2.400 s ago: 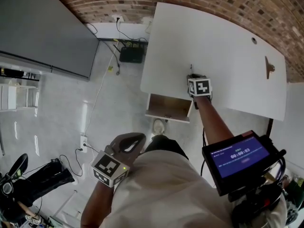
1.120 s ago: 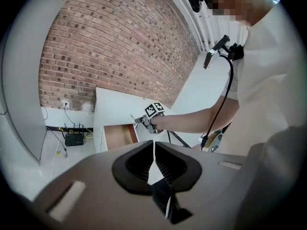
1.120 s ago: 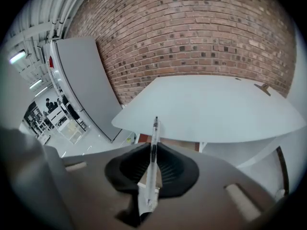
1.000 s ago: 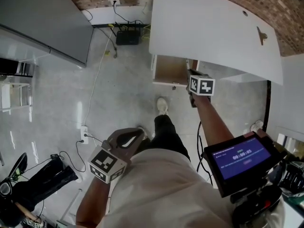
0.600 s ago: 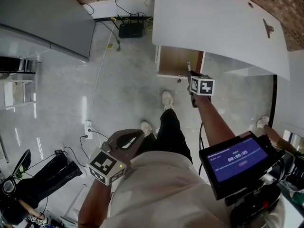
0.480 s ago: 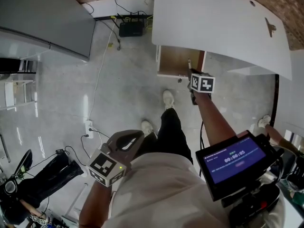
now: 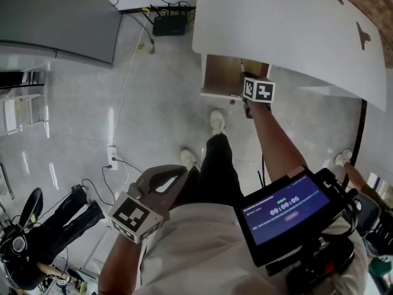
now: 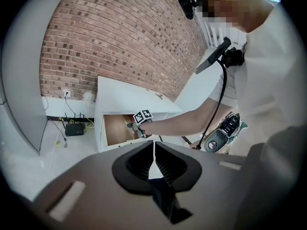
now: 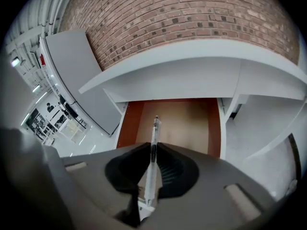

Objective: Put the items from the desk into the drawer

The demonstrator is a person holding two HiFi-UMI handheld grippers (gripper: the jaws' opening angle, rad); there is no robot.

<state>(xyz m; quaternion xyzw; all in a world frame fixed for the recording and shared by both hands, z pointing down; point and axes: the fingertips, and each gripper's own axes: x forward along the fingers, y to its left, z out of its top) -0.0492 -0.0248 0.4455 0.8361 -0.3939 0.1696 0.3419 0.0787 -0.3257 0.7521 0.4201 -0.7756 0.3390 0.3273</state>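
My right gripper (image 9: 153, 148) is clamped on a clear pen (image 9: 151, 164). The pen sticks out past the jaws and its tip points over the open drawer (image 9: 192, 123), which is brown wood inside. The drawer stands out from under the white desk (image 7: 288, 29), at the near edge by the left corner. My left gripper (image 8: 154, 158) hangs low at my side, well apart from the desk, with its jaws together on nothing.
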